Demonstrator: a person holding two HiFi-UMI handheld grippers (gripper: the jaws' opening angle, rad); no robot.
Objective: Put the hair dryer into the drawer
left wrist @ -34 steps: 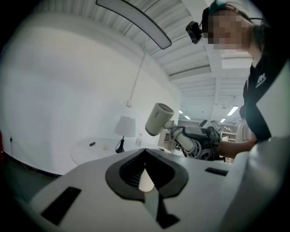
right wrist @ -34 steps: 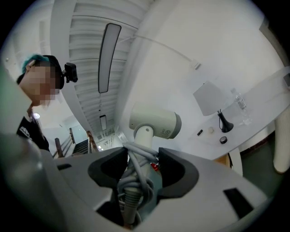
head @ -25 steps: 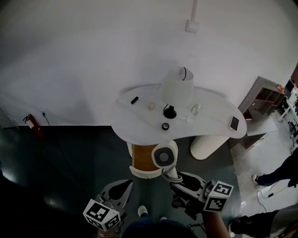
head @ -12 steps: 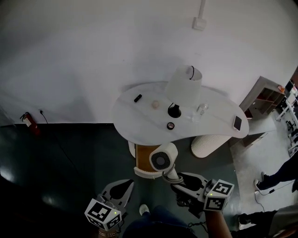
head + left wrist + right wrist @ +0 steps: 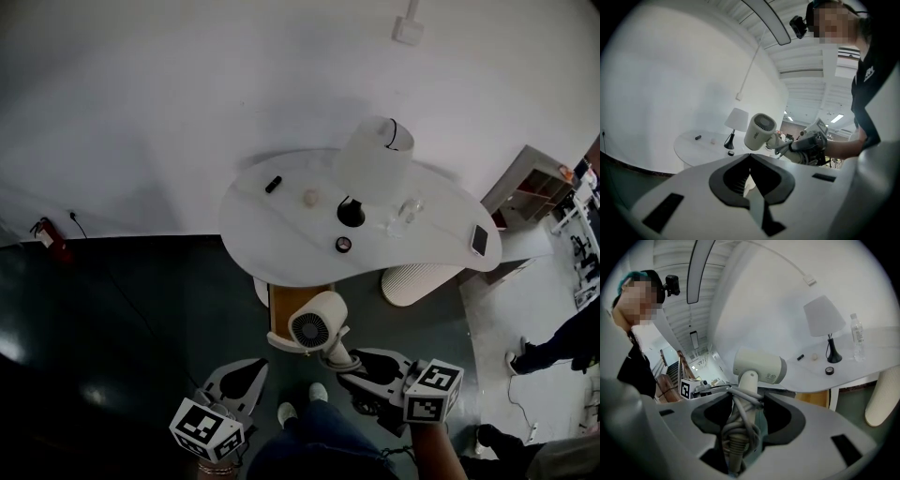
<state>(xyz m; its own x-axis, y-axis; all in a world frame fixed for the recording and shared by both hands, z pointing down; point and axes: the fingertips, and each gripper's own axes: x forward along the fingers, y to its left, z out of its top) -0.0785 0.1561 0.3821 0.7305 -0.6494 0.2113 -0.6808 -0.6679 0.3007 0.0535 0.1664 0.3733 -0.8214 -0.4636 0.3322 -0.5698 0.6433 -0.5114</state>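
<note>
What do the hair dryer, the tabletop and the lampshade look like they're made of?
Hair dryer: probably moulded plastic, cream, smooth with a soft sheen. Tabletop: smooth matte white, maybe laminate or painted board; unclear. Lampshade: matte white, possibly fabric or paper.

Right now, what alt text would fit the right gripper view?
The right gripper is shut on the cord-wrapped handle of a white hair dryer. Beyond it, a white table holds a lamp and a water bottle.
</note>
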